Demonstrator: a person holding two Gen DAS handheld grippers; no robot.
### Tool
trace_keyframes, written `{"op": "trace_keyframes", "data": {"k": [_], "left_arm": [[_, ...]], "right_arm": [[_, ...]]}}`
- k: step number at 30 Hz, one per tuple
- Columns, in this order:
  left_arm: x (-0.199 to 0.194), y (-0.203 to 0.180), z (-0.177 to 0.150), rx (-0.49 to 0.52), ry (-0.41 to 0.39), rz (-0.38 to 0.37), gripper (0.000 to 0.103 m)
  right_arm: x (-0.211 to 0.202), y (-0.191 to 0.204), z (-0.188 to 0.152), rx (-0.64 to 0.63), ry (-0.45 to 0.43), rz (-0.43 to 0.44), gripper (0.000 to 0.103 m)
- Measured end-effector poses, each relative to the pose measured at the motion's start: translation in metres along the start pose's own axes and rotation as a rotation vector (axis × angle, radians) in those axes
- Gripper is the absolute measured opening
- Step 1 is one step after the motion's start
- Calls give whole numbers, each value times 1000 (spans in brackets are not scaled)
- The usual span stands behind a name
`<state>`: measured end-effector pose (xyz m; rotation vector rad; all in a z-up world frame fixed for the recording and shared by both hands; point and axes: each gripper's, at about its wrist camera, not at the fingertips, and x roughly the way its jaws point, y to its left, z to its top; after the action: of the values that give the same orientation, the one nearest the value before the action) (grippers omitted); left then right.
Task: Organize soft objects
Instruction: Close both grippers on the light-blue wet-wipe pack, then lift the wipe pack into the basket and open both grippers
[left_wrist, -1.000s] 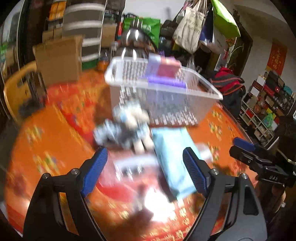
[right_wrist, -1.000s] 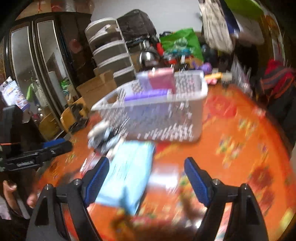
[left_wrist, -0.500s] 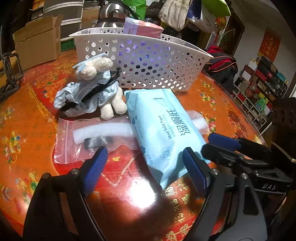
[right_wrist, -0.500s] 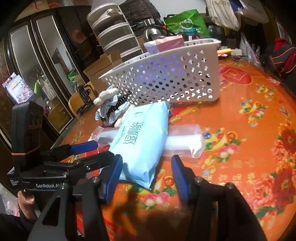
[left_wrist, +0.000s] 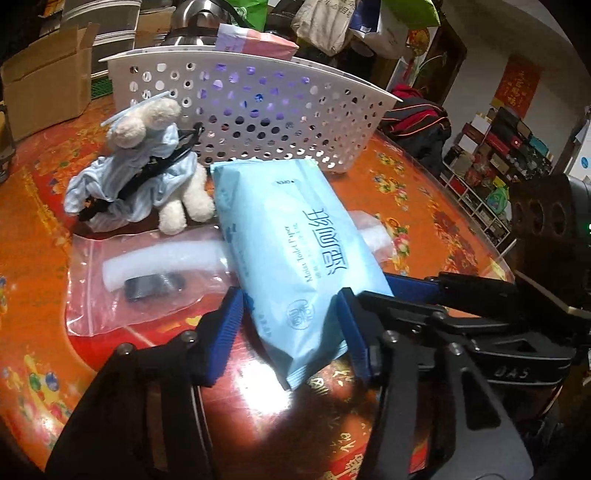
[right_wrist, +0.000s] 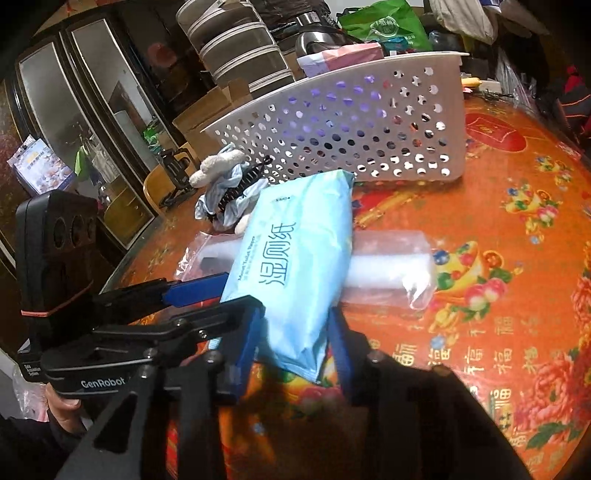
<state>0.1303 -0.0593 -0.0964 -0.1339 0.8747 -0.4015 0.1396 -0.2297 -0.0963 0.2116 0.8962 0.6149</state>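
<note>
A light blue pack of wet toilet paper (left_wrist: 295, 229) (right_wrist: 295, 251) lies on the orange table, partly on a clear zip bag (left_wrist: 147, 273) (right_wrist: 388, 269) that holds a white roll. My left gripper (left_wrist: 291, 328) straddles the pack's near end; its jaws are closing and both blue pads touch the pack's sides. My right gripper (right_wrist: 293, 339) is closing on the same end from the other side, and the soft pack narrows between its pads. A cream plush toy in blue cloth (left_wrist: 147, 166) (right_wrist: 221, 166) sits by the white perforated basket (left_wrist: 258, 96) (right_wrist: 351, 122).
A pink and purple pack (left_wrist: 255, 40) stands inside the basket. A cardboard box (left_wrist: 44, 96) is at the far left of the table. The table's edge (left_wrist: 498, 258) runs close on the right, with shelves beyond. A hand (right_wrist: 62, 402) holds the left gripper's grip.
Both grippers have come down and in toward the blue pack. Their jaws, wide apart a second ago, have narrowed onto its near end. The pack, the bag and the toy lie as before.
</note>
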Motion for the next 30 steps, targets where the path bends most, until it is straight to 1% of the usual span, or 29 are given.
{"op": "trace_keyframes", "data": {"k": [2,4,9,12,17,24,30], "left_arm": [[3,-3,1,7,-1,-4,45],[4,-5,1,10,-4,-6,44],[-1,1,-2,-2,-18,-19,33],[-6,2,-5,2,-35,-27,30],[-21,-4,-10,55,-94,-23,29],[-44,-7,-12,74,-160,-31,28],[-66,-10,-8,86,-214,-49,28]], "right_arm": [[1,0,0,-1,1,-6,28],[2,1,0,-5,3,-15,26],[3,3,1,-19,1,-23,21],[3,7,0,-30,-4,-22,18],[-5,17,-2,-58,-39,-31,17],[-22,32,-1,-99,-91,-53,16],[-40,44,5,-135,-134,-51,16]]}}
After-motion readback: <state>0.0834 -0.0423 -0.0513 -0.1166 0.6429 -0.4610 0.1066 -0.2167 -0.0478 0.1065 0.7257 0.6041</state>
